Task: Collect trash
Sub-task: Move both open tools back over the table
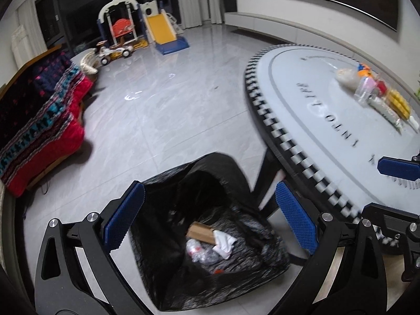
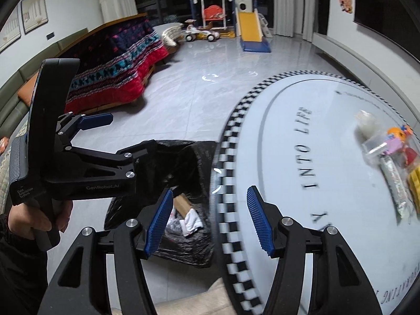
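1. Grey tiled floor [image 1: 162, 120] fills a living room, with a toy slide [image 1: 164, 30] at 12 o'clock in the left wrist view and a patterned red blanket [image 1: 39, 120] over a couch at 9 o'clock.
2. A round tabletop [image 2: 328, 236] with a checkered rim sits at 3 o'clock in both views.
3. A black trash bag [image 1: 162, 249] lies open on the floor just beside the tabletop's rim, at 6 o'clock in the left wrist view.
4. Inside the bag lie a brown cardboard piece [image 1: 200, 232], a white crumpled cloth [image 1: 223, 242] and clear plastic [image 1: 199, 252].
5. Several plastic packets [image 2: 388, 157], clear, pink, orange and yellow, lie together on the tabletop at 3 o'clock in the right wrist view.
6. The left gripper [image 1: 210, 212] hangs over the bag, its jaws spread wide with nothing between them.
7. The right gripper [image 2: 210, 220] hangs over the tabletop's rim, jaws likewise released and empty.
8. A hand [image 2: 39, 218] grips the left gripper's handle at 8 o'clock in the right wrist view.
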